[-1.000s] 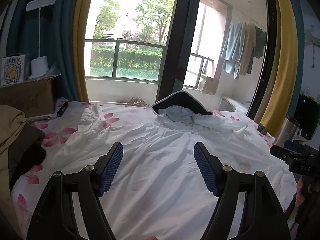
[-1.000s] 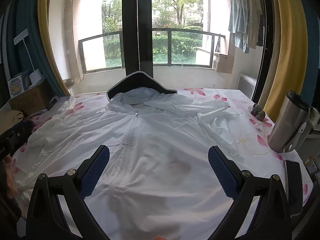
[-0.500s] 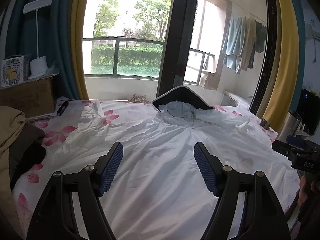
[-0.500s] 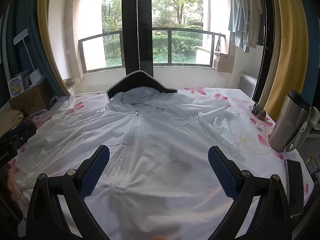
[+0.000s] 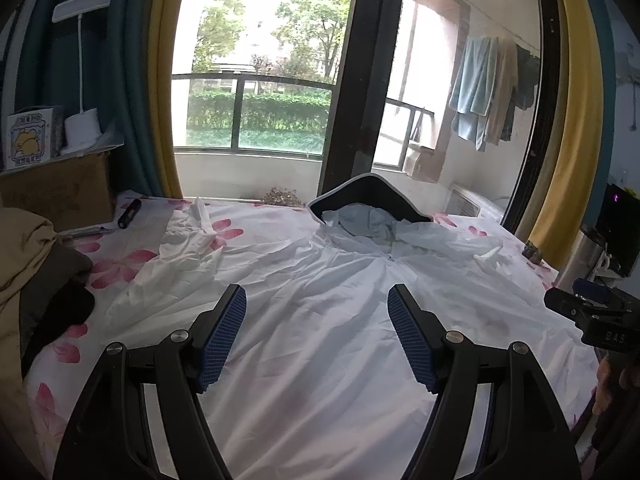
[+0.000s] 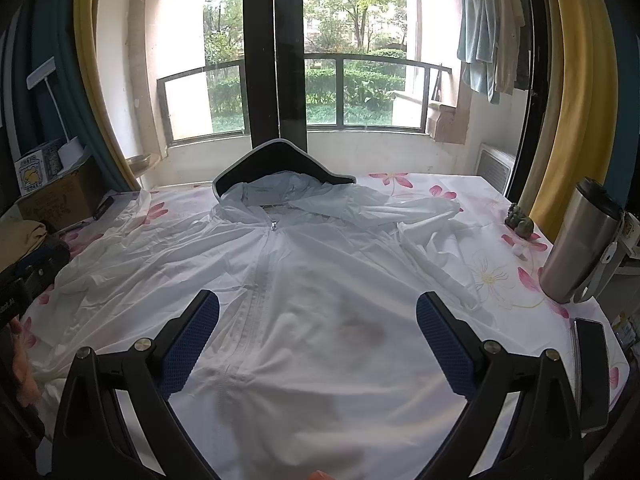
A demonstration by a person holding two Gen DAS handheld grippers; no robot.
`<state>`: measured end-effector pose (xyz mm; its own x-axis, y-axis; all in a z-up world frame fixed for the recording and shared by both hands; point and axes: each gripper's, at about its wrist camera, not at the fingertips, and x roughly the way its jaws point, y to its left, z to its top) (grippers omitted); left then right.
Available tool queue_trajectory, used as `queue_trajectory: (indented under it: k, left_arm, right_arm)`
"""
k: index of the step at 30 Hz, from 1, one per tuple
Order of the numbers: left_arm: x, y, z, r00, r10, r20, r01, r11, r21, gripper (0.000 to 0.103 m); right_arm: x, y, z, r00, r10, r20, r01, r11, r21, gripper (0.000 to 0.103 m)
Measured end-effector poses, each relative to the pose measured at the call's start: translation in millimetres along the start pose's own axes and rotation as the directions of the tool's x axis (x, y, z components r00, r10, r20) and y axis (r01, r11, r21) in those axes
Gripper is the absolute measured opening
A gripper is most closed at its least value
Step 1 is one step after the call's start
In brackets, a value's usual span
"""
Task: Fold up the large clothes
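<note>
A thin white hooded zip jacket [image 6: 312, 280] lies front up and spread out on a table with a flowered cloth [image 6: 500, 276]. Its hood with a dark brim [image 6: 280, 168] lies at the far side. Its left sleeve [image 5: 188, 236] is crumpled toward the far left, and the right sleeve [image 6: 424, 212] lies folded near the right. My left gripper [image 5: 316, 332] hovers open above the jacket's body, nothing between its blue pads. My right gripper [image 6: 318, 344] hangs open over the lower front, also holding nothing. The right gripper's body [image 5: 600, 316] shows at the left view's right edge.
A steel thermos [image 6: 580, 248] and a phone [image 6: 592, 368] stand at the right table edge, with a small figurine [image 6: 520, 220] behind. Folded tan and dark clothes [image 5: 32, 264], a cardboard box [image 5: 60, 196] and a black marker [image 5: 129, 212] lie at the left. A window stands behind.
The left wrist view has risen and tilted slightly, so the jacket sits a little lower in frame. The right gripper has hardly moved. Both stay open.
</note>
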<state>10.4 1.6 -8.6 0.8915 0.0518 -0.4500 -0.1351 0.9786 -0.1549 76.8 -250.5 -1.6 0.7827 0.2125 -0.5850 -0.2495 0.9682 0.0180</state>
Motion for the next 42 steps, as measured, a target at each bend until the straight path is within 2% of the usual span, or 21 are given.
queue_trajectory:
  k: [24,28,42]
  left_arm:
    - [-3,0,0,1.000,-0.002,0.010,0.002,1.000,0.007,0.076]
    - [-4,-2,2,1.000,-0.020,0.012,0.020,1.000,0.018,0.076]
    - [21,-3,10,0.999,0.035,-0.023,-0.035,0.999,0.013,0.076]
  right_arm:
    - [1,0,1,1.000,0.000,0.000,0.000,1.000,0.000,0.098]
    - [3,-1,1,1.000,0.002,-0.004,-0.002,1.000,0.001,0.098]
    - [27,-12,14,1.000,0.009,-0.022,-0.010,1.000,-0.025,0.098]
